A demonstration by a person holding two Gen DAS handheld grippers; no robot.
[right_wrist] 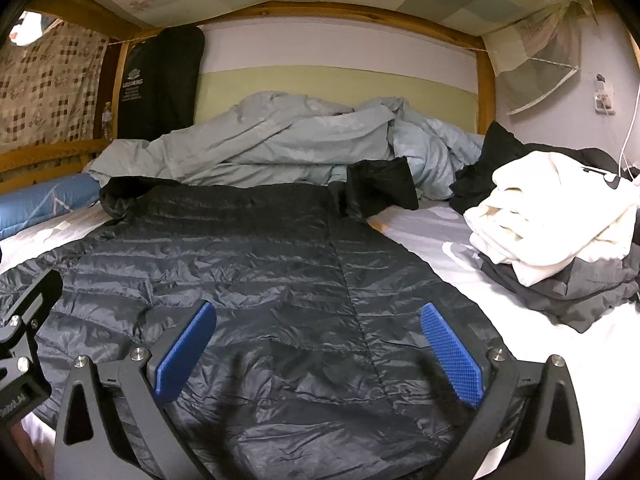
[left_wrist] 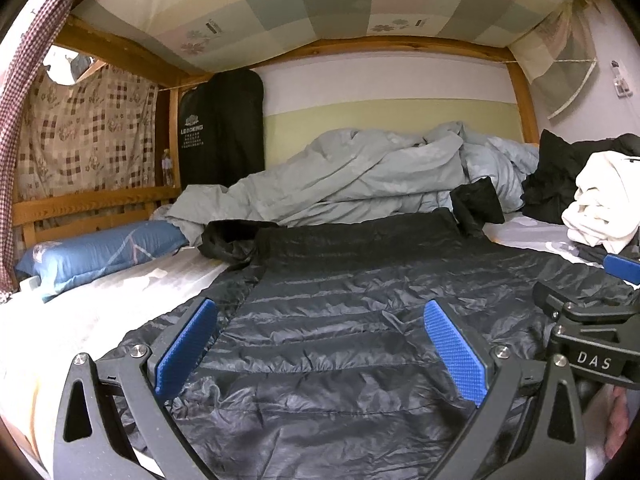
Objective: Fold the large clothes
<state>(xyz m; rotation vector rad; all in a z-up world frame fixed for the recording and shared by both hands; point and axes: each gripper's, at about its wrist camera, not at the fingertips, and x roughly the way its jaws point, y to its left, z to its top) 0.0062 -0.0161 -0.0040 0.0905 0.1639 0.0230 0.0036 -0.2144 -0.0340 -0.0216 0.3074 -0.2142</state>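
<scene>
Both jaws gape wide and hold nothing as the left gripper (left_wrist: 320, 344) and right gripper (right_wrist: 318, 346) hover over a dark jacket (right_wrist: 260, 280) spread flat on the bed (right_wrist: 420, 236), no fold yet visible. Beyond it, only the right view fully shows the stacked clothes (right_wrist: 560, 240), while the left shows more of the pillow (left_wrist: 100, 252).

crumpled grey duvet (left_wrist: 360, 172), blue pillow (left_wrist: 100, 252), black garment bag (left_wrist: 220, 132), checked curtain (left_wrist: 88, 136)
</scene>
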